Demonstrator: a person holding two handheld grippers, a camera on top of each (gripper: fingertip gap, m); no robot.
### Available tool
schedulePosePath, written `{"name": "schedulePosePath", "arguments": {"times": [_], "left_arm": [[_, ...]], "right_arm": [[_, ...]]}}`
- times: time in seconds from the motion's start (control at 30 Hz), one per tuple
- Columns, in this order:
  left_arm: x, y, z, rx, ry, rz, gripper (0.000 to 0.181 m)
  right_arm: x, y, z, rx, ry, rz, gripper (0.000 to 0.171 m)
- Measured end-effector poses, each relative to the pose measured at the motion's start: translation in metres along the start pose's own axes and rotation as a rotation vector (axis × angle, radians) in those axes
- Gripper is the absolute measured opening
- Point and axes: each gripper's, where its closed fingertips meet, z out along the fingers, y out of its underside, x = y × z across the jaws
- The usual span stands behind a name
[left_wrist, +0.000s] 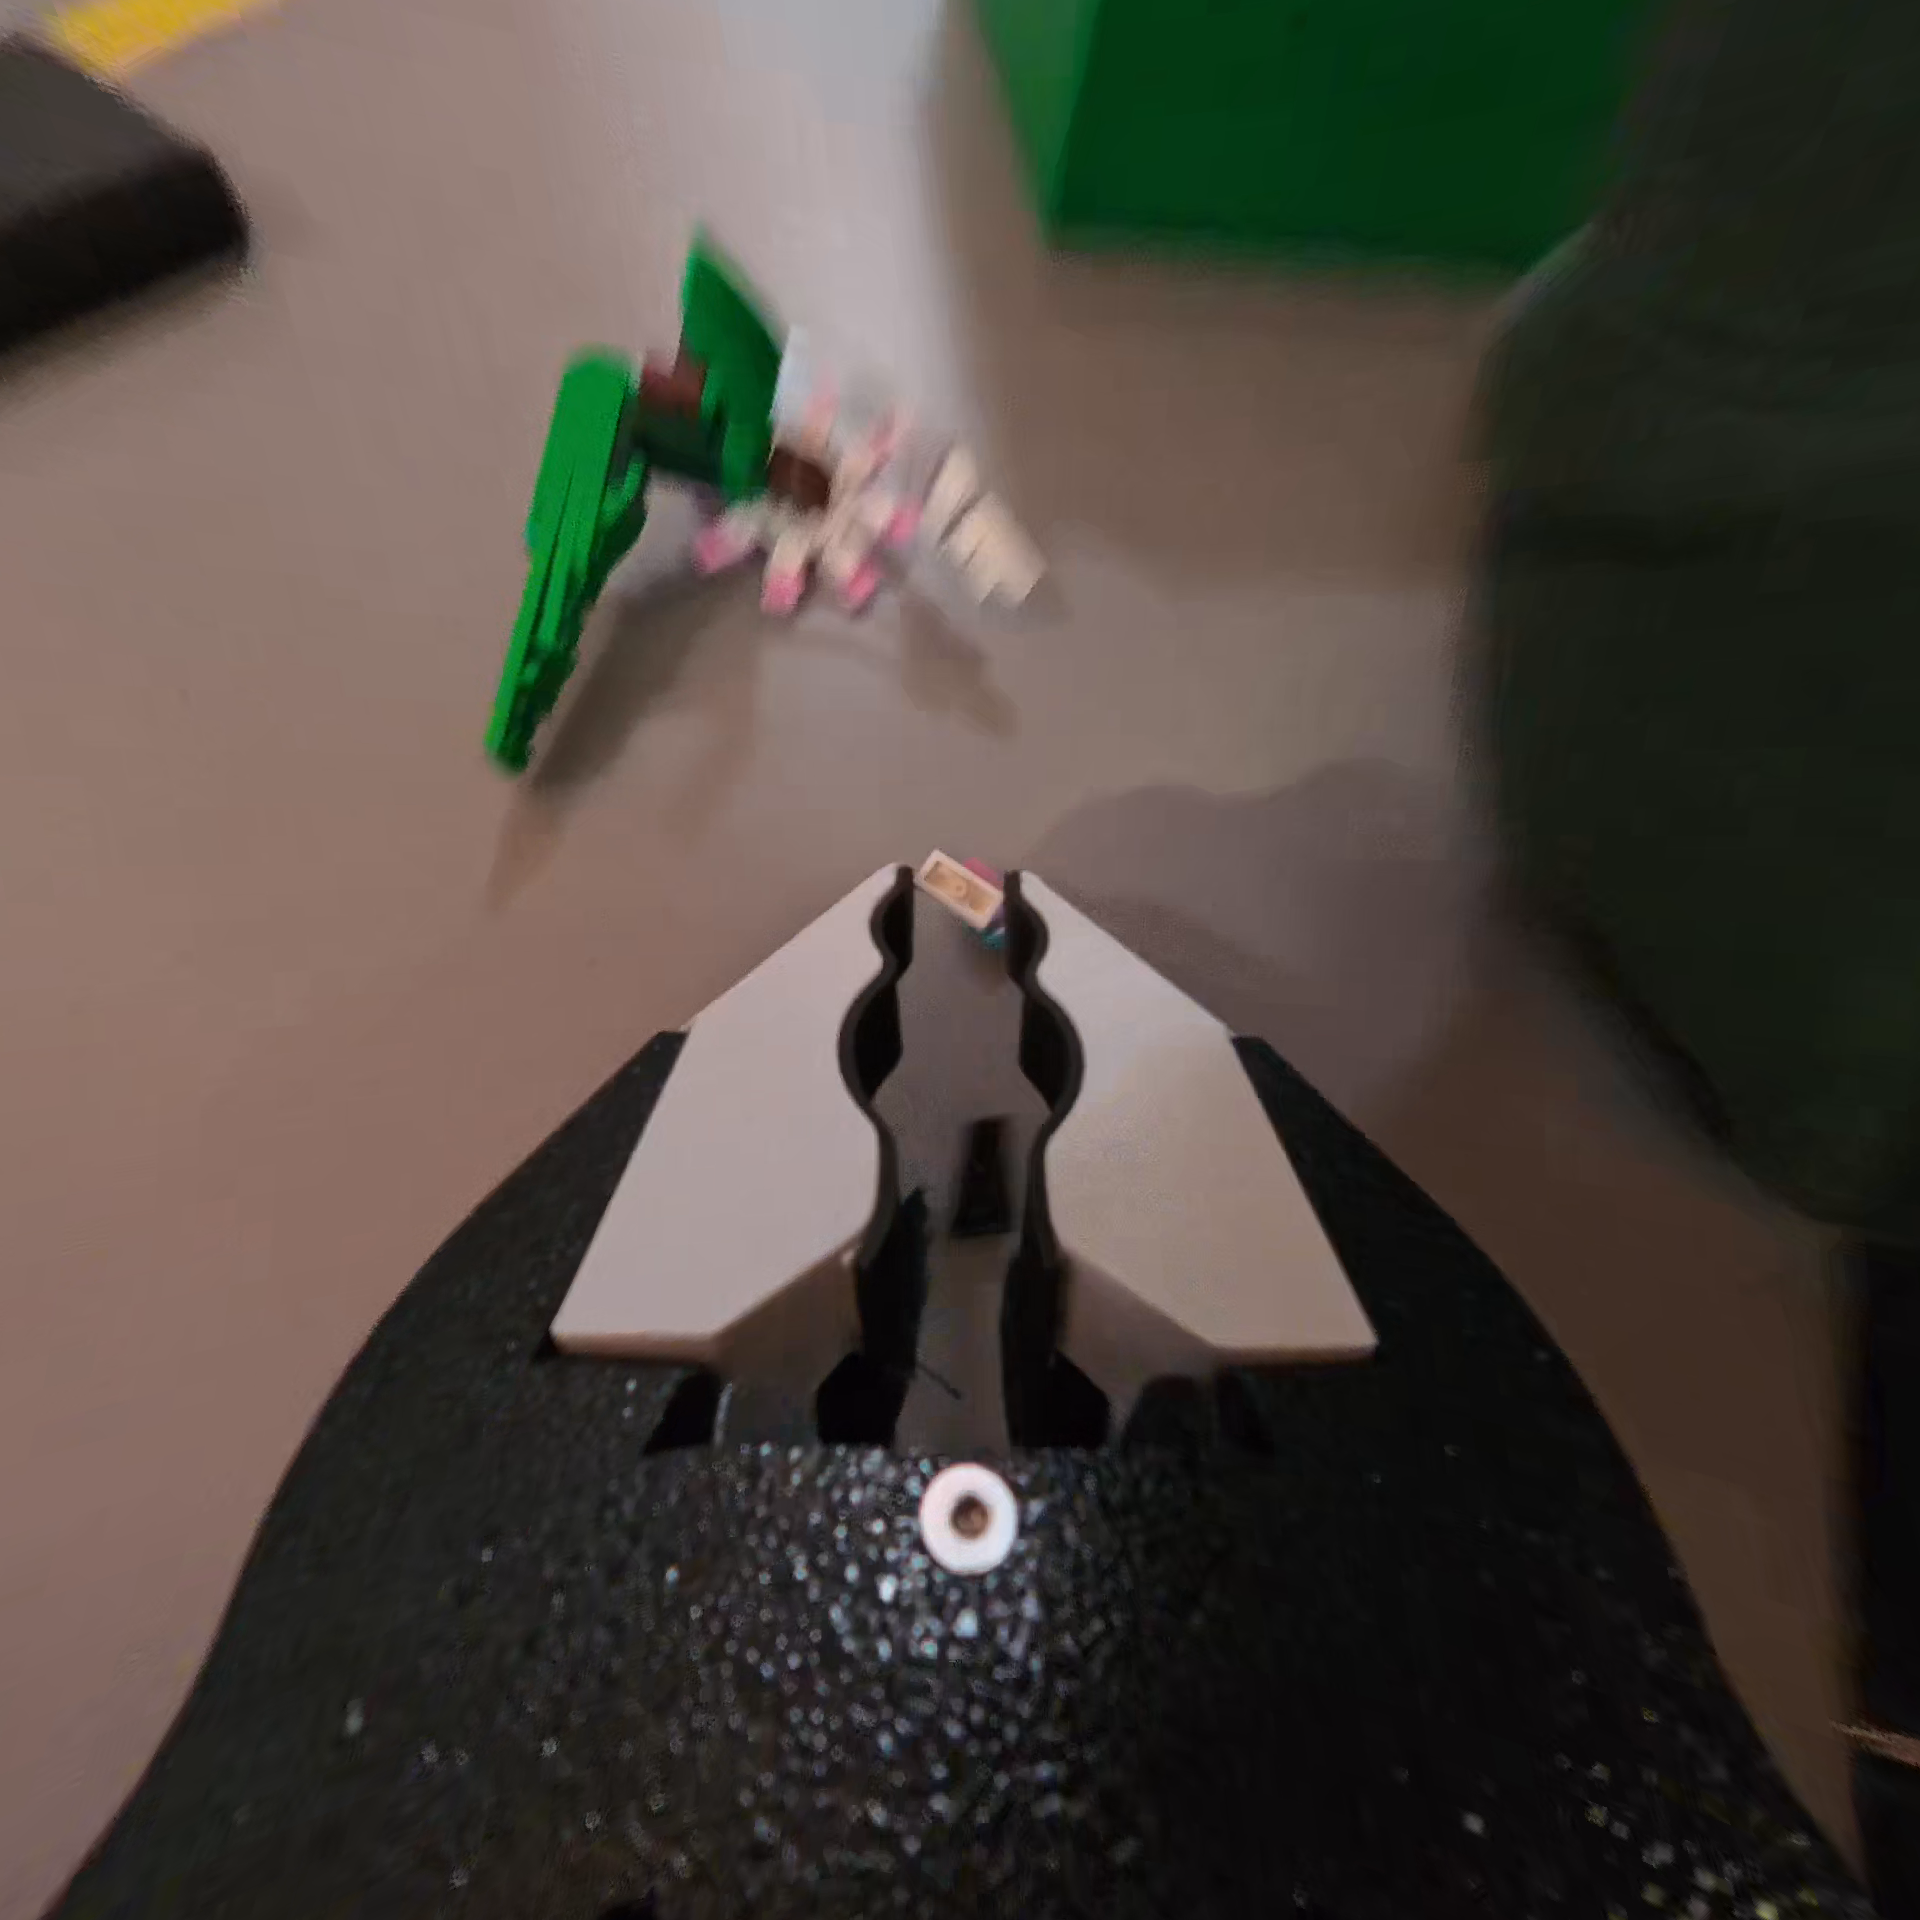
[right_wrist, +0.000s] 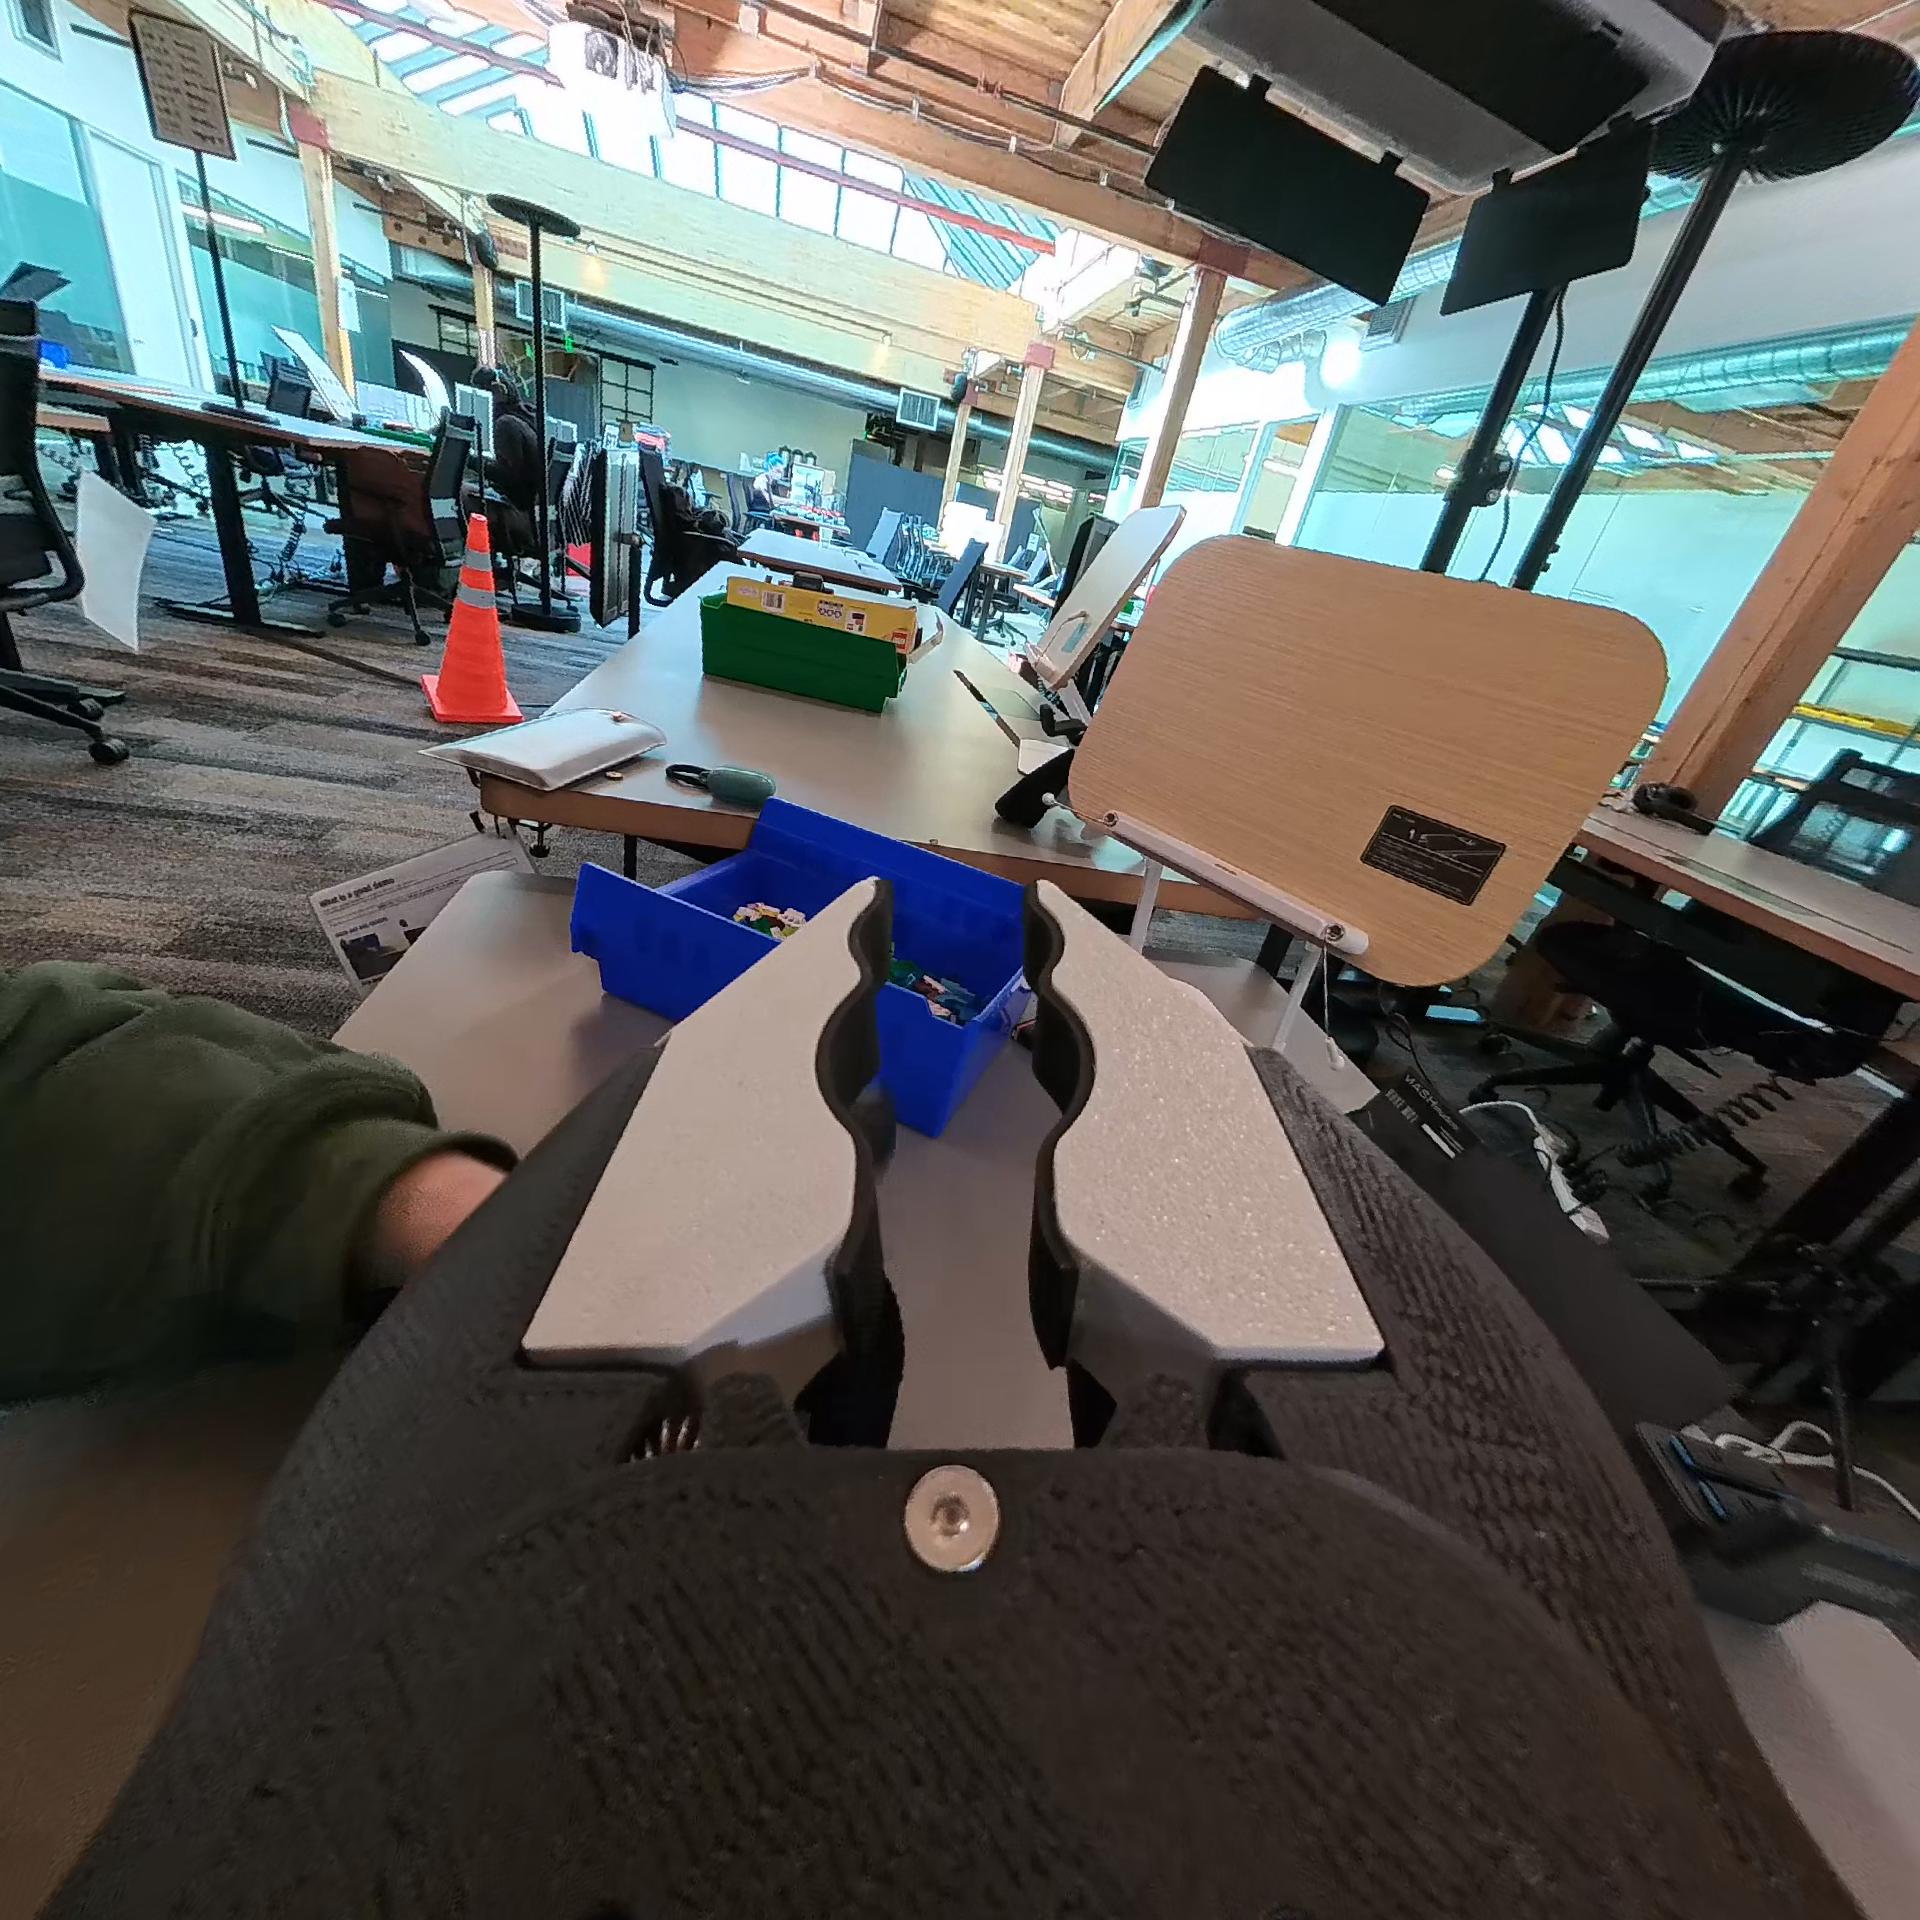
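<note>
My left gripper (left_wrist: 958, 883) is shut on a small tan toy brick (left_wrist: 961, 896) with a bit of pink and teal behind it, held at the fingertips above the grey table (left_wrist: 312, 935). Ahead of it lies a blurred toy-brick build (left_wrist: 727, 478) with green leaves and pink and white flower pieces. My right gripper (right_wrist: 958, 902) is open and empty, raised over the table and pointing at a blue bin (right_wrist: 727, 956) of mixed toy bricks. A person's green sleeve and hand (right_wrist: 208, 1164) rest to the left of it.
A green bin (left_wrist: 1299, 114) stands at the back of the left wrist view, with a dark green sleeve (left_wrist: 1714, 675) on the right. A wooden book stand (right_wrist: 1361, 769) sits right of the blue bin. A farther table holds a green bin (right_wrist: 800, 655) and a grey pouch (right_wrist: 551, 748).
</note>
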Motion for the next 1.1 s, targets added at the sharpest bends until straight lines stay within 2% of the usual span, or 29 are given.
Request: {"name": "schedulePosePath", "arguments": {"times": [0.03,0.1,0.17,0.3,0.37,0.47,0.53,0.6,0.7,0.73,0.77,0.8,0.83,0.97,1.1], "left_arm": [[0.016,-0.021,-0.019,0.15,0.138,-0.087,0.015],[0.035,-0.061,-0.077,0.454,0.417,-0.253,0.014],[0.042,-0.077,-0.135,0.651,0.605,-0.283,0.014],[0.05,-0.072,-0.199,0.738,0.614,-0.184,0.015],[0.035,-0.071,-0.226,0.777,0.427,-0.142,0.015],[-0.03,-0.058,-0.285,0.815,-0.122,-0.152,0.014],[-0.062,-0.042,-0.331,0.838,-0.389,-0.115,0.015],[-0.098,-0.011,-0.363,0.75,-0.606,-0.211,0.014],[-0.147,0.056,-0.407,0.47,-1.038,-0.366,0.014],[-0.156,0.072,-0.423,0.396,-1.172,-0.397,0.032],[-0.162,0.078,-0.435,0.362,-1.264,-0.389,0.084],[-0.165,0.079,-0.44,0.34,-1.314,-0.38,0.133],[-0.169,0.084,-0.444,0.3,-1.361,-0.409,0.155],[-0.178,0.096,-0.448,0.09,-1.479,-0.457,0.158],[-0.179,0.095,-0.435,0.025,-1.465,-0.483,0.157]], "right_arm": [[0.0,-0.001,-0.001,0.003,0.002,-0.001,0.023],[0.001,-0.003,-0.003,0.014,0.005,0.001,0.023],[0.001,-0.005,-0.004,0.024,0.006,0.001,0.024],[0.002,-0.005,-0.006,0.025,0.012,-0.007,0.022],[0.003,-0.006,-0.007,0.026,0.016,-0.009,0.023],[0.003,-0.009,-0.009,0.036,0.02,-0.01,0.022],[0.003,-0.009,-0.01,0.037,0.022,-0.012,0.022],[0.003,-0.009,-0.01,0.037,0.022,-0.015,0.022],[0.003,-0.011,-0.011,0.042,0.022,-0.018,0.022],[0.003,-0.011,-0.011,0.043,0.023,-0.019,0.023],[0.003,-0.012,-0.012,0.045,0.026,-0.022,0.023],[0.005,-0.014,-0.013,0.052,0.035,-0.03,0.022],[0.006,-0.016,-0.015,0.064,0.049,-0.042,0.021],[0.009,-0.031,-0.029,0.118,0.107,-0.087,0.018],[0.017,-0.048,-0.055,0.143,0.232,-0.148,0.018]]}}
